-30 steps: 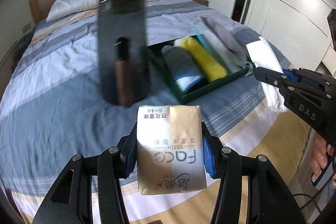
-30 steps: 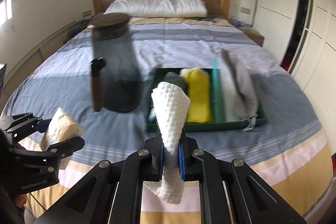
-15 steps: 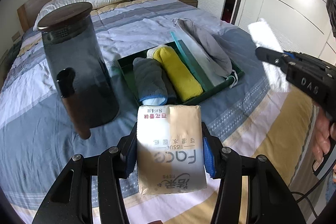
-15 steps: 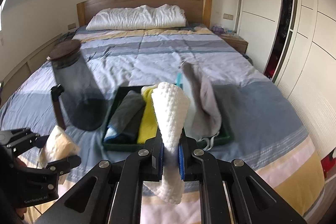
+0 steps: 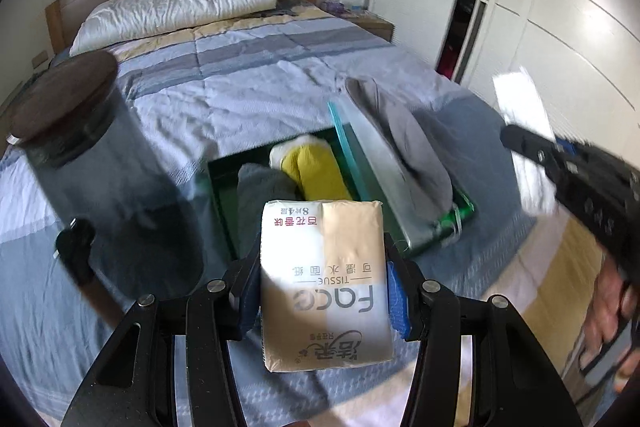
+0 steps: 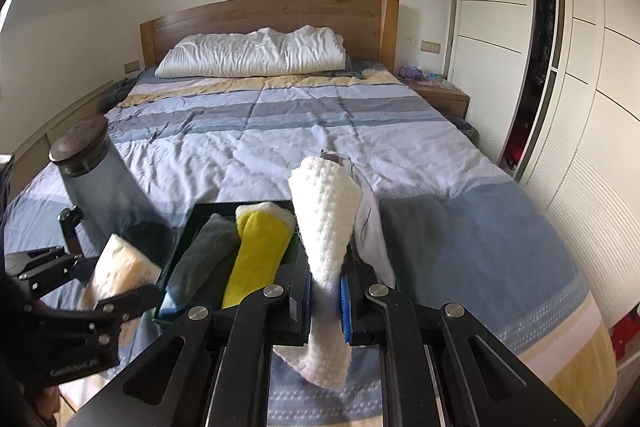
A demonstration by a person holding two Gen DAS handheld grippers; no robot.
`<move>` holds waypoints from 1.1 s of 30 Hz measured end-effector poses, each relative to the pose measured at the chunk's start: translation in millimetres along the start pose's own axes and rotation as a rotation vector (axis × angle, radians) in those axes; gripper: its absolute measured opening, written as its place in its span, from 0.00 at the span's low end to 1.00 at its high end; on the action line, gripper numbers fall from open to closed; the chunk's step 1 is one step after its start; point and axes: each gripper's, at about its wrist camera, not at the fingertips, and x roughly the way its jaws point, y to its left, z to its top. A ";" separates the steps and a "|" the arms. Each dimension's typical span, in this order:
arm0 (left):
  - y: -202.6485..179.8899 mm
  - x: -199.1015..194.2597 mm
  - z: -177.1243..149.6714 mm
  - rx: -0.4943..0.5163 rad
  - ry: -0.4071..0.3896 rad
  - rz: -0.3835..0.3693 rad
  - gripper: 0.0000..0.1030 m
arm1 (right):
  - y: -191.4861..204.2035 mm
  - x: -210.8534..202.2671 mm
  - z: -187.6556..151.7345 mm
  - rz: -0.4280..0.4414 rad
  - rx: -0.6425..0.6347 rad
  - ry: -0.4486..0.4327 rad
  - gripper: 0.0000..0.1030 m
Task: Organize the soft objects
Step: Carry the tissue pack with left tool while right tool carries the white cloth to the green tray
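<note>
Across the whole scene lies the bed, covered by a striped blue, grey and yellow quilt, with a wooden headboard and a white pillow at the far end and white wardrobe doors along the right. Near the left edge of the bed stands a dark smoked-glass jug with a brown lid, motion-blurred in both views. To the right of the jug, resting on the quilt, is a green tray; it contains a rolled grey towel on the left, a rolled yellow cloth beside it, a teal-edged divider, and a grey garment draped over the divider on the right. The left claw is partly closed, its blue pads clamped on both sides of a beige tissue pack, which is held above the near edge of the tray. The right claw is almost fully closed, pinching a white knobbly cloth that stands up out of the jaws and hangs below them, near the tray's near right side. A hand grips the right claw's handle at the right edge of the left wrist view.
</note>
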 end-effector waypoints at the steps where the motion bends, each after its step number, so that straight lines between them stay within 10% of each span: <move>1: -1.4 4.7 5.2 -0.008 -0.008 0.006 0.45 | -0.3 2.7 0.9 0.000 -0.003 0.000 0.10; 33: -6.4 91.4 28.2 -0.059 0.008 0.093 0.45 | 0.8 143.2 21.3 0.060 -0.139 0.104 0.10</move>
